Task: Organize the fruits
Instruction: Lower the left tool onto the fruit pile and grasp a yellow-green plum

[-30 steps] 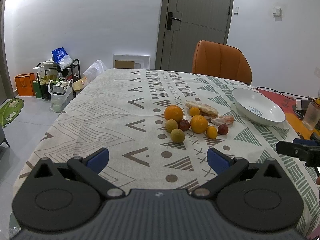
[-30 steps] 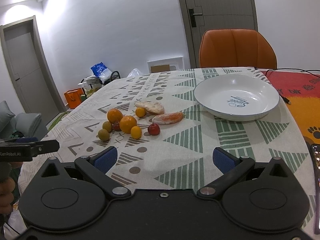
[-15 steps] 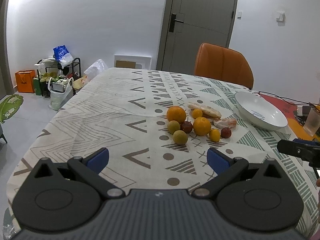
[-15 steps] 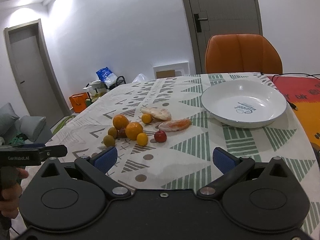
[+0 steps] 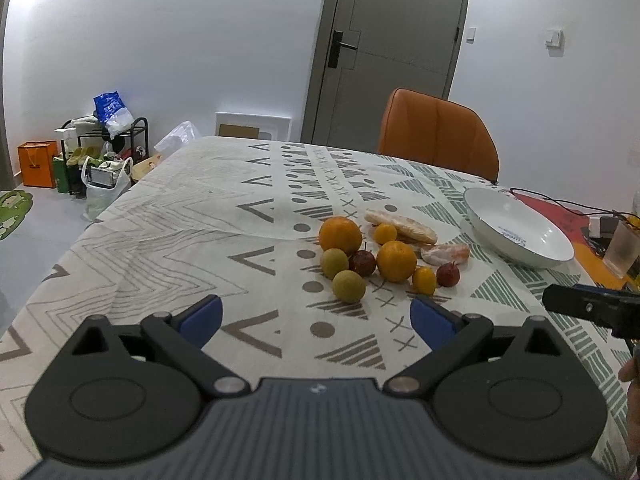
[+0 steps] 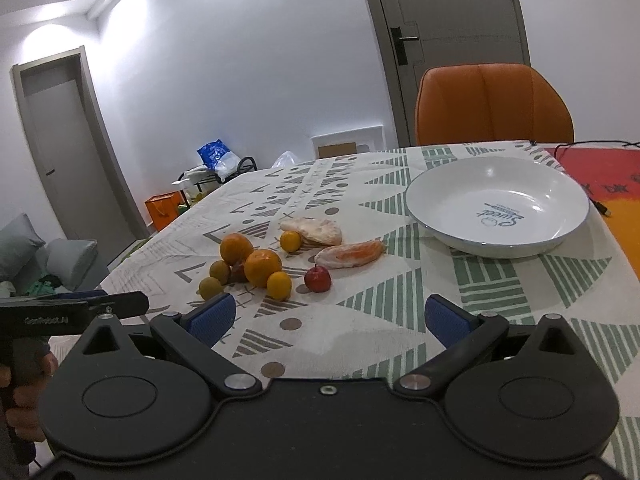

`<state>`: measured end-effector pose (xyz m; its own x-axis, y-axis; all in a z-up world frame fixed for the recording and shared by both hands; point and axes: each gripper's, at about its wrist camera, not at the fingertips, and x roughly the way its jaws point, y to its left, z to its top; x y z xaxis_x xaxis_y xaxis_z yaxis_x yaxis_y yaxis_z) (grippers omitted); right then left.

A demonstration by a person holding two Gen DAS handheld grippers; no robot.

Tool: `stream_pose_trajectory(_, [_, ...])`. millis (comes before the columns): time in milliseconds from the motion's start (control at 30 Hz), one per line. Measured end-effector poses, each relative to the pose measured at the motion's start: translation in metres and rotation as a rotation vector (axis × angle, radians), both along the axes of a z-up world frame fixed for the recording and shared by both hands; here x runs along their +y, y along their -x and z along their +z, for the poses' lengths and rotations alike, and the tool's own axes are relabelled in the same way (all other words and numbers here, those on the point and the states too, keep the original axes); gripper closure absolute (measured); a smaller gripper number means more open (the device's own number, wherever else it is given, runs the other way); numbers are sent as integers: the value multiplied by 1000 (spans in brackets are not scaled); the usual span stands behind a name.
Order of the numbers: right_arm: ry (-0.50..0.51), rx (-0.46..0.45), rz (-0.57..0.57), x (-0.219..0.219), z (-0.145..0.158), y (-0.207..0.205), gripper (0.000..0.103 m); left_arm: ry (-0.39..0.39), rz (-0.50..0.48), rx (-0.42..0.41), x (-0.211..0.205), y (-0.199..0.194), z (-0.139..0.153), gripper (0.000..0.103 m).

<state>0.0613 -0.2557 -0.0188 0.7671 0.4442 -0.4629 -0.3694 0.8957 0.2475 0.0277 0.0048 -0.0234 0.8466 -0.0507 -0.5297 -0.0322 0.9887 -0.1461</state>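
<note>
A cluster of fruit lies mid-table: two oranges (image 5: pixel 340 235) (image 6: pixel 263 267), small yellow fruits (image 5: pixel 423 279) (image 6: pixel 279 285), green fruits (image 5: pixel 349 286) (image 6: pixel 211 287), small red fruits (image 5: pixel 447 274) (image 6: pixel 318 278) and peeled citrus segments (image 5: pixel 445 253) (image 6: pixel 349 254). An empty white bowl (image 5: pixel 518 234) (image 6: pixel 497 207) stands to their right. My left gripper (image 5: pixel 316 316) is open and empty, short of the fruit. My right gripper (image 6: pixel 328 317) is open and empty, near the front edge.
An orange chair (image 5: pixel 438 138) (image 6: pixel 493 106) stands at the table's far side. A cable (image 5: pixel 560 204) and a plastic cup (image 5: pixel 622 248) sit at the right on a red-orange mat (image 6: pixel 600 176). Bags and a rack (image 5: pixel 100 152) stand on the floor at left.
Both grippers have drawn slightly nearer the fruit and tilted; the fruit and bowl have not moved. Both stay open.
</note>
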Motion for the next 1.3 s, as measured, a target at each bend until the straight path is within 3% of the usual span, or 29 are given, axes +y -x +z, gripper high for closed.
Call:
stream_pose_trajectory(333, [-35, 31, 22, -6, -9, -17, 15, 14, -17, 13, -8, -21, -7, 15])
stream_pose_trajectory(667, [-46, 56, 42, -3, -14, -34, 26, 36, -39, 39, -11, -45, -13, 35])
stream_pose_trajectory(1067, [-43, 78, 64, 4, -14, -55, 41, 55, -59, 72, -14, -68, -22, 49])
stream_pose_trajectory(1133, [-41, 82, 71, 6, -14, -58, 43, 58, -59, 84, -14, -71, -25, 53])
stream_pose_trajectory(1267, [-40, 95, 85, 11, -16, -64, 46, 75, -74, 106, -11, -76, -28, 77])
stream_pose_trajectory(1300, [-40, 99, 88, 13, -16, -66, 46, 77, -75, 107, -10, -76, -28, 78])
